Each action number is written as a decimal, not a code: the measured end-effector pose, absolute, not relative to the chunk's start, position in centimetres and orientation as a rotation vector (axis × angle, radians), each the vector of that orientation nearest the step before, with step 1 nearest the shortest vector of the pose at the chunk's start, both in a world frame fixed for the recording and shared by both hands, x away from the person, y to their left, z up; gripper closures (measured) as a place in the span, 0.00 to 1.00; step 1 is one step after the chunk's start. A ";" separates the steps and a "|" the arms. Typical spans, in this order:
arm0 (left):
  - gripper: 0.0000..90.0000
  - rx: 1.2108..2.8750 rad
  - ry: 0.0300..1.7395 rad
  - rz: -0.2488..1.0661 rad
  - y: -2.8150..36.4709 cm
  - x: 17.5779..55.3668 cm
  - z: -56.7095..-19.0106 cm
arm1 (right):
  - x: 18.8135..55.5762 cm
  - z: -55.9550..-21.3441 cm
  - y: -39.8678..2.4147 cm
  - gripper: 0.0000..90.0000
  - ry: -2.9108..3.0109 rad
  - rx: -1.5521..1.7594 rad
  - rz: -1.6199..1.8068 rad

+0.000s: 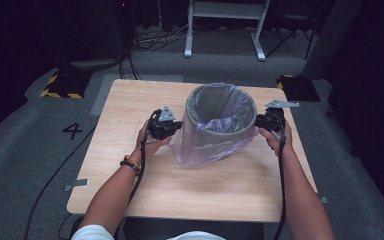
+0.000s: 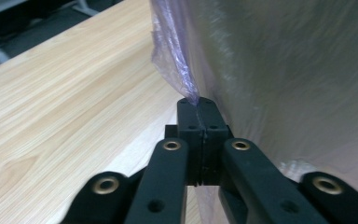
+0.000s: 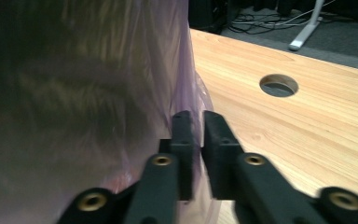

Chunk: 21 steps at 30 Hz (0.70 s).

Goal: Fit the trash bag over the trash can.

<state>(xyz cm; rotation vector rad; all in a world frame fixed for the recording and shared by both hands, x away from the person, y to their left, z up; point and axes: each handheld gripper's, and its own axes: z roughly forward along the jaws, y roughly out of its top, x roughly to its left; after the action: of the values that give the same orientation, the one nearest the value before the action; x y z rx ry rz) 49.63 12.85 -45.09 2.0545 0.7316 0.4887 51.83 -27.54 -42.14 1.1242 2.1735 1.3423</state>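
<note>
I have a grey bin (image 1: 220,117) standing near the middle of the wooden table (image 1: 130,100), toward its far edge, lined with a thin purple-tinted plastic bag (image 1: 200,147) whose skirt hangs down over the outside wall. My left gripper (image 1: 172,127) sits against the bin's left flank; in the left gripper view its jaws are pressed together with a pleat of the bag (image 2: 177,56) pinched at their tips. My right gripper (image 1: 260,122) is at the bin's right flank; in the right gripper view a narrow gap stands between its jaws, with a fold of film (image 3: 189,88) running down into it, and I cannot tell whether the pads are biting it at all.

The risks, as I judge them: the film is slick and flimsy, so a loose right side could let it slide free and leave the bag lopsided on the rim. Pulling unevenly could stretch or tear it where the left tips pinch. The bin is light-looking and round, so a sideways tug may drag or tip it.

The bag is glossy, crinkled and see-through; the bin wall is matt and smooth; the table is pale wood grain with a round hole (image 3: 278,85) cut in it.
</note>
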 end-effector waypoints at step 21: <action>0.23 2.071 0.391 0.277 14.0 40.7 -43.0 | 43.2 -39.3 -29.4 0.32 2.282 0.667 1.370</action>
<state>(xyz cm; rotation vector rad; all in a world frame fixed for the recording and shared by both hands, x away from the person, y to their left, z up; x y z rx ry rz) 40.75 13.96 -42.95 2.0707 0.3914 0.2771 43.21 -29.41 -39.26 0.6672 2.2817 1.3704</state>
